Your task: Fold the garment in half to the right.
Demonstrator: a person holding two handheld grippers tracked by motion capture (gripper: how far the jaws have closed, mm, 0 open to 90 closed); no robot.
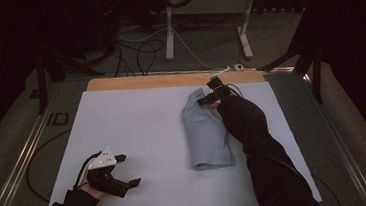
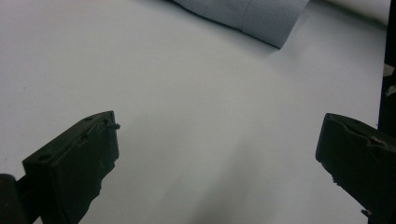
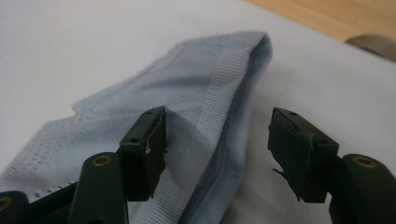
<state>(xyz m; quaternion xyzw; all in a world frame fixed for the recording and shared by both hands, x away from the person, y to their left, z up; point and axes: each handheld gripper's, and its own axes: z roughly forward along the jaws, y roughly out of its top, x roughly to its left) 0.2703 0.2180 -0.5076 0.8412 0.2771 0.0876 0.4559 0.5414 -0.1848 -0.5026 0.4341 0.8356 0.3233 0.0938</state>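
A light blue folded garment lies lengthwise on the white sheet, right of centre. My right gripper is at the garment's far end, its jaws apart. In the right gripper view the ribbed hem runs up between the jaws of the right gripper; the left jaw rests against the cloth and the right jaw stands off it over the sheet. My left gripper is open low over the bare sheet near the front left. Its wide-apart jaws hold nothing, and the garment's near end lies far ahead.
A strip of bare wooden tabletop runs along the far edge of the sheet. Behind the table stand white desk legs and loose cables on the floor. A dark stand is at the back right, and a metal rail runs along the left.
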